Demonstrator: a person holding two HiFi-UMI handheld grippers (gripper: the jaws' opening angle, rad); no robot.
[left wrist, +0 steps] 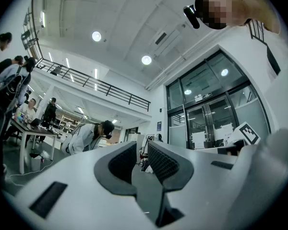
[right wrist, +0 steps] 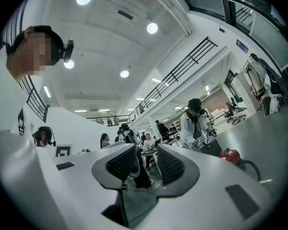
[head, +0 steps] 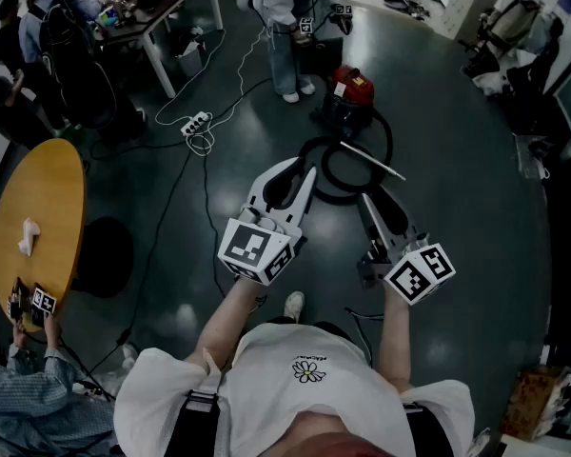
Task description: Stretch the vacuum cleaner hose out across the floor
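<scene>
Empty of anything, the left gripper [head: 300, 171] has its jaws together, the right gripper [head: 376, 203] slightly parted. Both point toward the coiled hose [head: 325, 171], probably readying to grab it.

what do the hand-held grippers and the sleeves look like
The left hand-held gripper and right hand-held gripper are white with dark ribbed pads. Each carries a cube of black-and-white square markers. The person wears a white short-sleeved T-shirt with a daisy print.

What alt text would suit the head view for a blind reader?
Seen from above, a person in a white T-shirt holds a left gripper and a right gripper, both empty, over a dark floor. Ahead sits a red vacuum cleaner with its black hose coiled.
</scene>
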